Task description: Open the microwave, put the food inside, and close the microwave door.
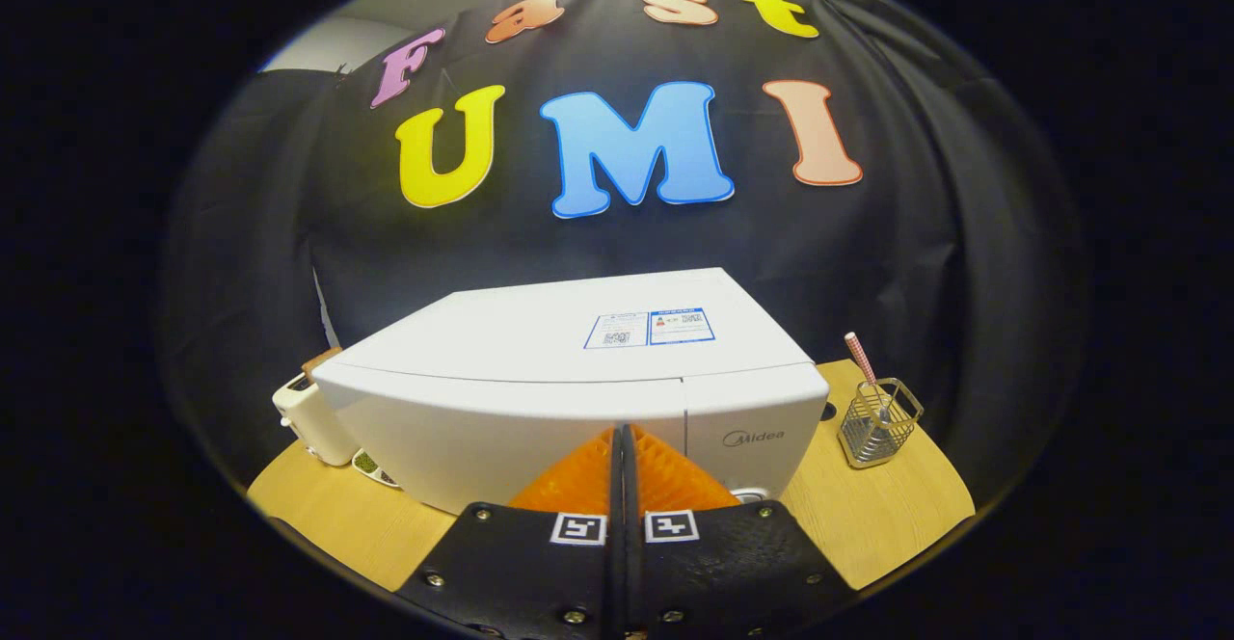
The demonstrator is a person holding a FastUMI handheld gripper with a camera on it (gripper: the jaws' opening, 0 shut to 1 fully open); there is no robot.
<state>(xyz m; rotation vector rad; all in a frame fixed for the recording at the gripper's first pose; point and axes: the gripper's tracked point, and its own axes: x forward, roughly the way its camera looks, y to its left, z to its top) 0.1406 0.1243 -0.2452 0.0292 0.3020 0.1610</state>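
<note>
Tabletop (897, 515) of pale wood carries everything in the booth, and the biggest thing on it is the white box-shaped microwave (578, 370), its door shut, its curved front facing the gripper (622, 442). The gripper's two fingers are pressed together with nothing between them, their tips reaching toward the front where the door meets the control panel; whether they touch it I cannot tell.

To the microwave's left, partly hidden behind it, stands a cream-coloured toaster (310, 418) with a brown slice standing in its slot. Well to the right sits a small clear-and-wire holder (877, 423) with a pink striped straw (861, 359) leaning out of it. A small dish of something green (371, 466) peeps out by the toaster's foot; this may be the food, though too little shows to be sure.

Opening looks like the step in hand, with nothing yet done. Next move, I judge, calls for finding the door's release or edge, then swinging the door clear.
</note>
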